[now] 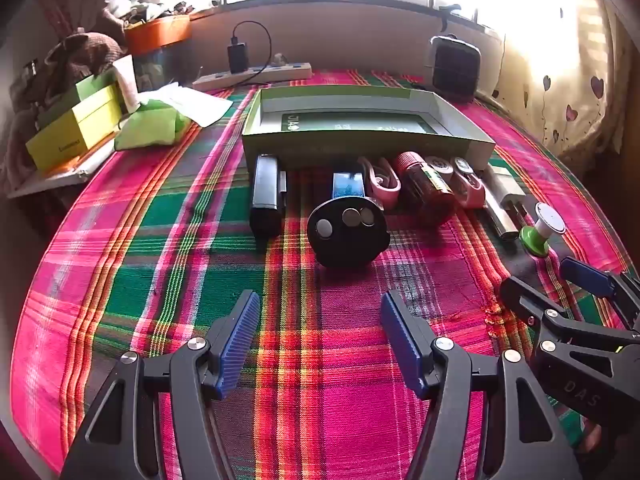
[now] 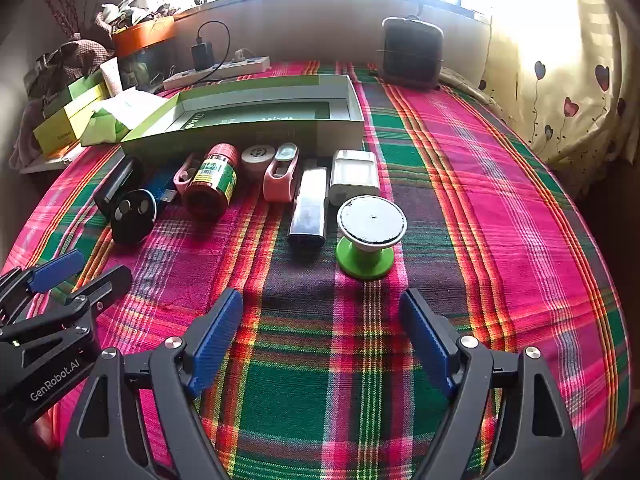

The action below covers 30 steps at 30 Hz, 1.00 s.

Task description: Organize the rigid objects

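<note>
A row of small rigid objects lies on the plaid cloth in front of an open green box (image 1: 360,142) (image 2: 256,130). From the left: a black bar (image 1: 265,196), a round black case with coins on it (image 1: 347,234) (image 2: 133,214), a blue stick (image 1: 349,185), pink clips (image 1: 383,180) (image 2: 281,178), a red-capped jar (image 1: 426,190) (image 2: 212,186), a silver bar (image 2: 309,208), a white charger (image 2: 354,178) and a green-footed spool (image 1: 541,230) (image 2: 370,240). My left gripper (image 1: 320,314) is open, short of the black case. My right gripper (image 2: 320,312) is open, short of the spool.
A power strip with a charger (image 1: 256,72) and a dark speaker-like box (image 1: 456,66) stand at the back. Yellow-green boxes (image 1: 76,124) and a green packet (image 1: 150,126) crowd the left edge. A curtain (image 2: 560,92) hangs at the right.
</note>
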Motion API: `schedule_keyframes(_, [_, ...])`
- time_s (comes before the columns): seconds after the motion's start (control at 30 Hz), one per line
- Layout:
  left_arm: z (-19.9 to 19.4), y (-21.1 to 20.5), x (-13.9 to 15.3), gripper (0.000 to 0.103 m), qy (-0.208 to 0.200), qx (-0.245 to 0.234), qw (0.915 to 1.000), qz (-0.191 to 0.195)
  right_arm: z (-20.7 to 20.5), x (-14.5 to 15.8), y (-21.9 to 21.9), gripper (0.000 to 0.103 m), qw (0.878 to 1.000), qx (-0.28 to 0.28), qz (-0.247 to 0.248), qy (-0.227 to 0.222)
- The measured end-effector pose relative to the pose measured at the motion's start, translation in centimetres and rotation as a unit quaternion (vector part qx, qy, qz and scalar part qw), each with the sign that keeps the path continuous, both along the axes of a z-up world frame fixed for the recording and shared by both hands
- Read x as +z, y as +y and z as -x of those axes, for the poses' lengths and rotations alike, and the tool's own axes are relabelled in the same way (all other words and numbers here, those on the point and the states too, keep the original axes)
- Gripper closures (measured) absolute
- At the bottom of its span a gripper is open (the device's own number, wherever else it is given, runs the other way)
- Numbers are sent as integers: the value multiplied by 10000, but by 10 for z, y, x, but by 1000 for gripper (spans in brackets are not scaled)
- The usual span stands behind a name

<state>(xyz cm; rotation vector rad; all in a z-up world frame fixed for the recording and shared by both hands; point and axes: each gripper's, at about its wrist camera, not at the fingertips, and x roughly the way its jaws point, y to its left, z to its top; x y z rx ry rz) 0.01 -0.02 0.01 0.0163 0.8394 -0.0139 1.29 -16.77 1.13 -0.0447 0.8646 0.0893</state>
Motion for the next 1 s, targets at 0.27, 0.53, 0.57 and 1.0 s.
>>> schedule_keyframes(0.27, [1,4,0,40,39,-57,10000,42,0,0,-1,22,10000,1,-16,2])
schedule_keyframes(0.53, [-1,1,-2,40,19,-118,9999,5,0,0,0,22,10000,0,-11,2])
schedule_keyframes(0.57, [0,1,-2,40,6,-116,9999,6,0,0,0,22,10000,0,-11,1])
schedule_keyframes(1.0, [-2,2,3,40,44,-117,9999,20,0,0,-1,22,10000,-1,-8,-1])
